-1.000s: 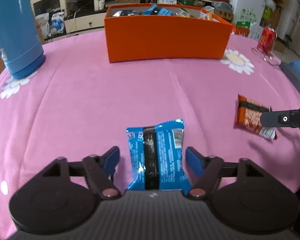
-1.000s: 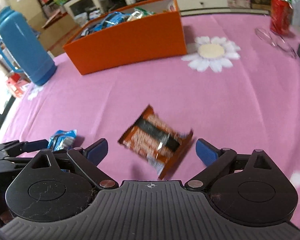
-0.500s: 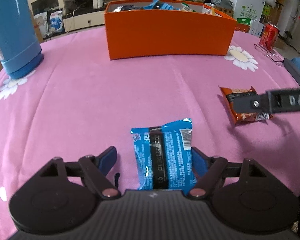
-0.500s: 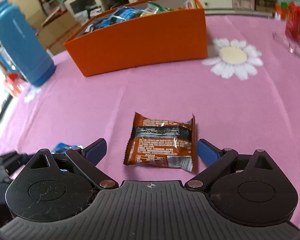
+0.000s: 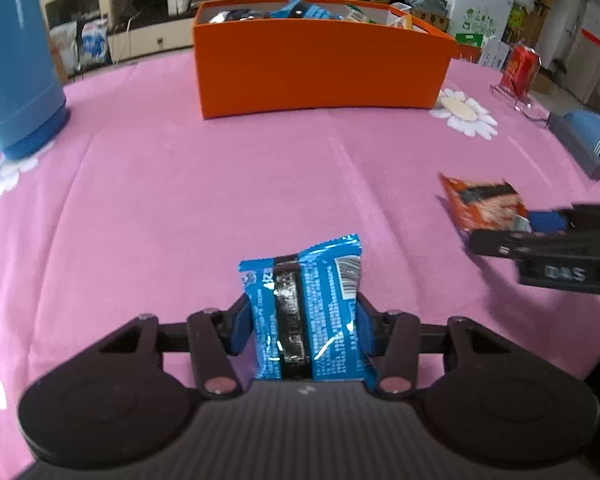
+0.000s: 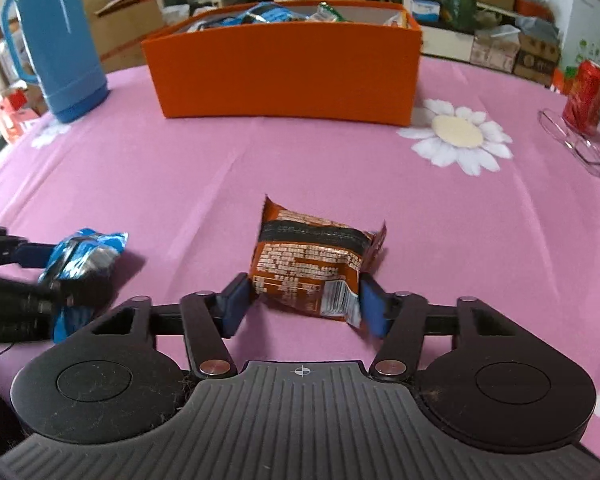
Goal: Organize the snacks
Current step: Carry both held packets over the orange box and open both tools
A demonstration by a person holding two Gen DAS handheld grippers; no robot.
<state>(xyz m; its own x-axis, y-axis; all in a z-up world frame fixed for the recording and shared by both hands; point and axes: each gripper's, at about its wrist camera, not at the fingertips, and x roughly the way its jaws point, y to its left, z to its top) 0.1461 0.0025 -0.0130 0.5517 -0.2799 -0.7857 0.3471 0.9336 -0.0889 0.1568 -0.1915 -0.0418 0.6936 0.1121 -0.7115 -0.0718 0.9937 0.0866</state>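
Standing on a pink tablecloth [image 6: 340, 168] printed with white daisies: a blue thermos jug [image 6: 60, 40] at far left, an orange box [image 6: 284, 68] at centre back, a red drink can [image 6: 588, 96] at far right with a pair of clear-rimmed glasses [image 6: 572, 144] lying just in front of it. Left wrist view adds a dark object with a blue rounded top [image 5: 584, 140] at the right edge; what it is cannot be told. Cloth between the two packets and the box lies bare, nothing across that stretch.

Orange box open at top. Several snack packets show above its rim, blue wrappers most evident, a green one and a pale one toward the right end. How full it is cannot be told from this angle.

Left gripper [image 5: 304, 324]: jaws have just been closing and the blue pads now press both long edges of the blue snack packet [image 5: 304, 312], its wrapper puckered between them. Packet sits low over the cloth in the near foreground, well apart from the box.

Right gripper [image 6: 304, 300]: jaws have just been closing too; pads clamp the near end of the orange-brown snack packet [image 6: 312, 264], far end tilted up off the cloth. It sits just right of the blue packet, also well short of the box.

Background is cluttered shelving and cartons, too blurred to itemise.
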